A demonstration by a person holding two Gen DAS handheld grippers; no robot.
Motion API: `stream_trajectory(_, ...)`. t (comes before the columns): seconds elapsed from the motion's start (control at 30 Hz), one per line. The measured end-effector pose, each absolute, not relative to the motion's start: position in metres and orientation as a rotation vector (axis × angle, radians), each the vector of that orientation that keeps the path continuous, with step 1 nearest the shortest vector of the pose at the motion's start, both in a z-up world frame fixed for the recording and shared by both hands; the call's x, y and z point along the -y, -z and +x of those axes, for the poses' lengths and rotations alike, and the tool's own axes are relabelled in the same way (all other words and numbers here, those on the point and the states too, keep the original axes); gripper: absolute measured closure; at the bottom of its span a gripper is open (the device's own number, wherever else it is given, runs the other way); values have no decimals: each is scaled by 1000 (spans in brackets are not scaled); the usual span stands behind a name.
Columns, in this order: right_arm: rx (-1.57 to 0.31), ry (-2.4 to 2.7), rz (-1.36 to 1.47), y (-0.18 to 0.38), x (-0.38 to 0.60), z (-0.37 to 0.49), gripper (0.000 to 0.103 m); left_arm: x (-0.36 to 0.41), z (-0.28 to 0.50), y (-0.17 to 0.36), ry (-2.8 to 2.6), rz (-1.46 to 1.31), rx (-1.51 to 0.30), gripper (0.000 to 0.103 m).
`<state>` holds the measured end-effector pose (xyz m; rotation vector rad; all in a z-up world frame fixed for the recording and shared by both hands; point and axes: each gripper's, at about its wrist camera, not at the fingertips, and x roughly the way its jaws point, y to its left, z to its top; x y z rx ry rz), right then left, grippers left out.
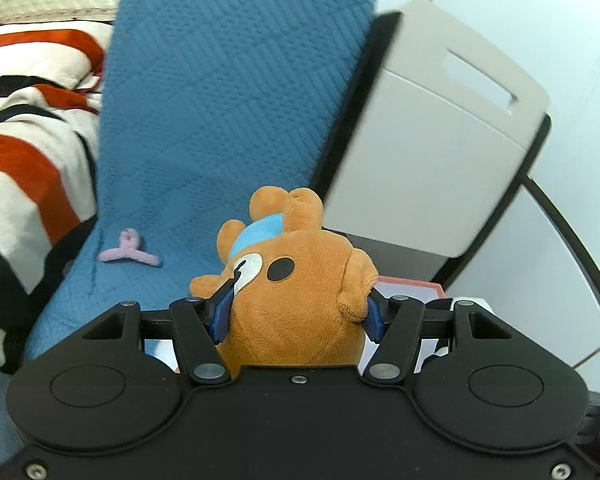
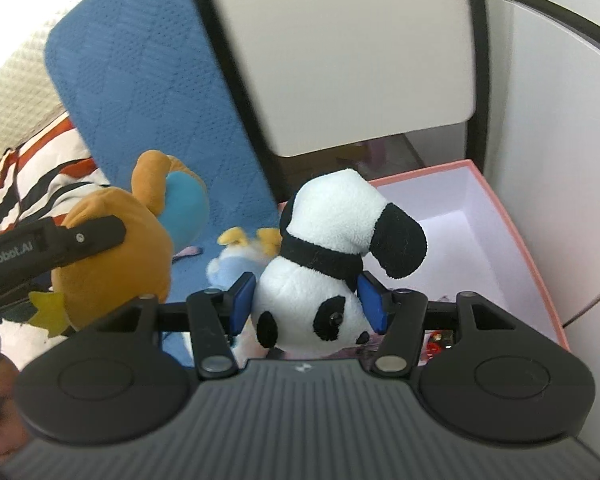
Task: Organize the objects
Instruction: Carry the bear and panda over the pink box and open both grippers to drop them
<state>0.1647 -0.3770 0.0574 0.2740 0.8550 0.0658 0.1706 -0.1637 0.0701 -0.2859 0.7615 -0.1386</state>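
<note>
My left gripper [image 1: 296, 314] is shut on the head of an orange plush animal [image 1: 300, 280] with a light blue body, held above the blue quilted cushion [image 1: 220, 92]. The same plush shows at the left of the right wrist view [image 2: 112, 248]. My right gripper [image 2: 308, 306] is shut on a black and white panda plush [image 2: 332, 248], held upside down beside the open pink box [image 2: 516, 236]. A small light blue plush with yellow feet [image 2: 236, 260] lies on the cushion behind the panda. A pink hair clip [image 1: 130, 252] lies on the cushion.
A red, black and white striped blanket [image 1: 28, 160] lies left of the cushion. A beige chair back with a black frame [image 1: 432, 148] stands over the box. White cabinet panels [image 2: 560, 92] are at the right. Small colourful items [image 2: 436, 344] lie in the box.
</note>
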Motion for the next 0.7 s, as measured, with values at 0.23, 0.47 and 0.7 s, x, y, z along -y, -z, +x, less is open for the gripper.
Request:
stream_trajectory(0.23,-934,-25,270,-27,413,182,44,201,189,-42,157,-224,-800,45)
stream_trajectory(0.47,-978,-1,270,-2,439,198,44,229,198,-9,184,-242,-853,44)
stream_trajectory(0.7,-1000,21,276,24,460,214,44,261,206,21,184,-189,-883,43)
